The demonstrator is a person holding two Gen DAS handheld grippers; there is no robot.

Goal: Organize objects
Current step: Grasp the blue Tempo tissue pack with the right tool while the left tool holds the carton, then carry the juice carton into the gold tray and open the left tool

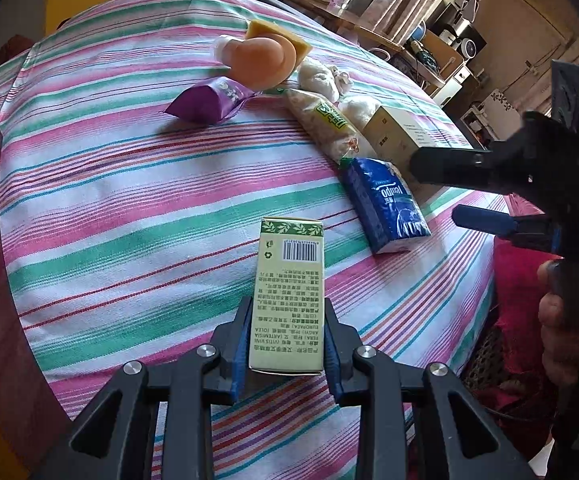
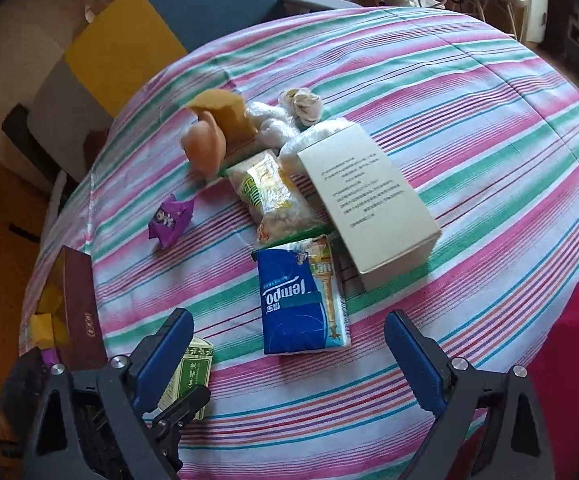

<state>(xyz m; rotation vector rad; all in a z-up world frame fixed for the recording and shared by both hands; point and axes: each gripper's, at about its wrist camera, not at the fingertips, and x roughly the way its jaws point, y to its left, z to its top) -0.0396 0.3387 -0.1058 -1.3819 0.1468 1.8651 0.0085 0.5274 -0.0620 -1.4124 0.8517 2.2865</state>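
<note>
At the bottom centre of the left wrist view, the green-and-cream carton [image 1: 287,296] is pinched by the left gripper [image 1: 287,344], presumably for sorting; the right gripper [image 2: 289,360] is spread before the blue tissue pack [image 2: 303,304], with clutter further up the striped tablecloth [image 2: 469,92]

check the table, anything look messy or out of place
Yes. The white box lies tilted, its far end propped on a clear plastic bag rather than flat on the striped cloth. The blue tissue pack lies partly over another wrapper. The items sit in a loose heap. Nothing looks spilled or damaged.
</note>
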